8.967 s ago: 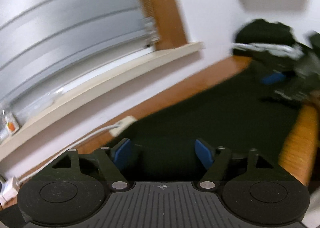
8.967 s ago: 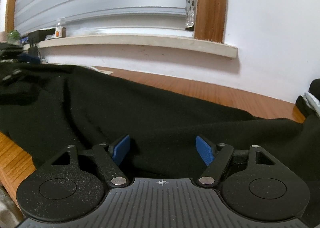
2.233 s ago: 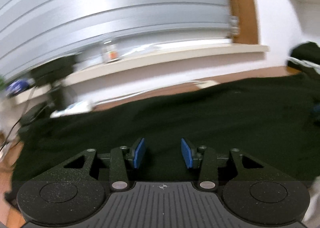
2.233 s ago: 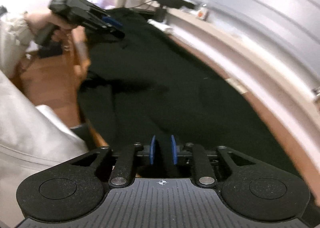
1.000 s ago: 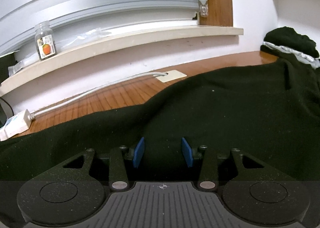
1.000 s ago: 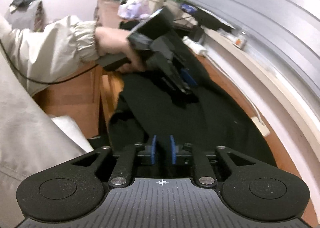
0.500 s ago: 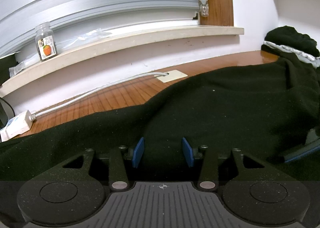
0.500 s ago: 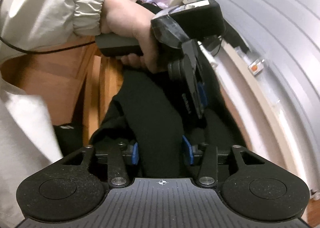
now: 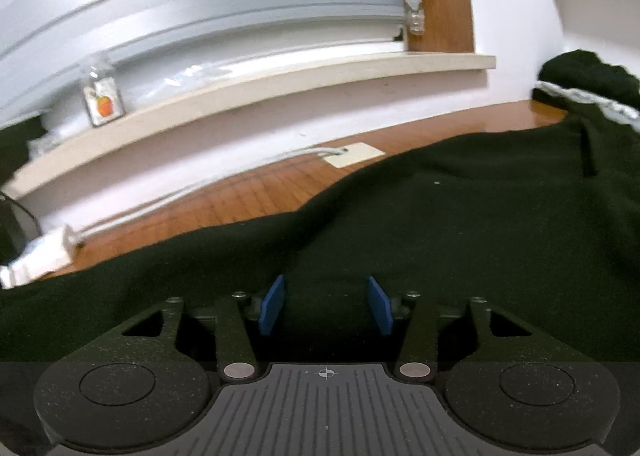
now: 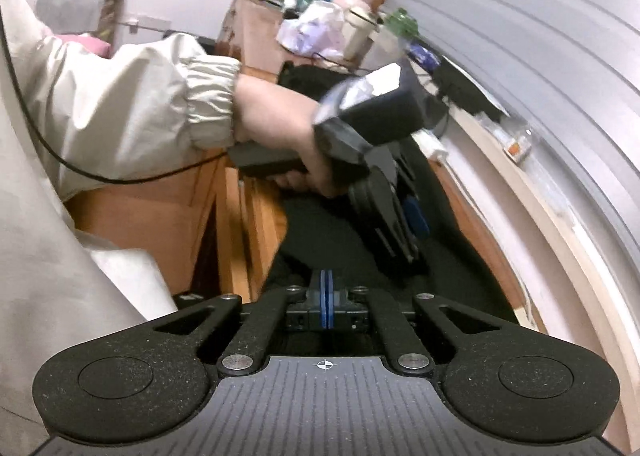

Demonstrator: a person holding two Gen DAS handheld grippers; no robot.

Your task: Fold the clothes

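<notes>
black garment [image 9: 460,224] sits between the left gripper [image 9: 325,306] fingers, which are spread apart with cloth bunched in the gap. right gripper [image 10: 325,298] has its blue pads pressed together, can't tell if any cloth is pinched. garment lies across the wooden table [image 9: 256,196], below the windowsill [image 9: 248,96] with a small jar [image 9: 102,100].

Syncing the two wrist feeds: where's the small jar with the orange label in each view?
Left wrist: jar on the windowsill, upper left, blurred.
Right wrist: same jar on the sill, right of centre, small and blurred.
Shared landmark: the black garment spread below the sill.
</notes>
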